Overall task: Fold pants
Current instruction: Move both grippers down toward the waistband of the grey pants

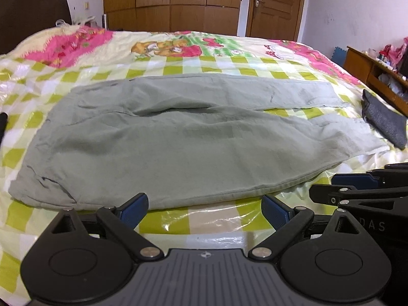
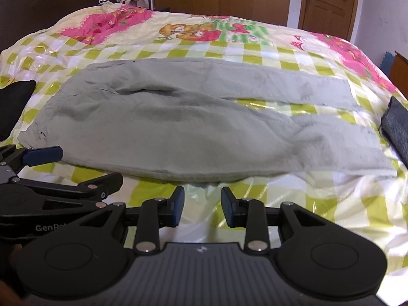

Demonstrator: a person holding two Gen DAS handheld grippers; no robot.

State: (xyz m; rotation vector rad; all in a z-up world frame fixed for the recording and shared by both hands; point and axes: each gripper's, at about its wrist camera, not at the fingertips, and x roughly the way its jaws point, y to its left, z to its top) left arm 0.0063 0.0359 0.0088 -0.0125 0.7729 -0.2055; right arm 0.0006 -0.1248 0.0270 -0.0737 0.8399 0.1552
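Home bedroom. A wide bed [image 1: 229, 61] is seen, covered by a checked green-and-white bedspread [image 1: 178, 63] printed with pink cartoon figures. A dark headboard [image 1: 33, 15] is set at the left. A wooden wardrobe [image 1: 170, 2] and a panelled wooden door [image 1: 275, 5] are placed along the far wall. A cluttered wooden side cabinet [image 1: 367, 66] is shown at right.

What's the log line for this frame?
pants: flat on bed, legs apart | left gripper: open, empty | right gripper: open, empty | fold: not started
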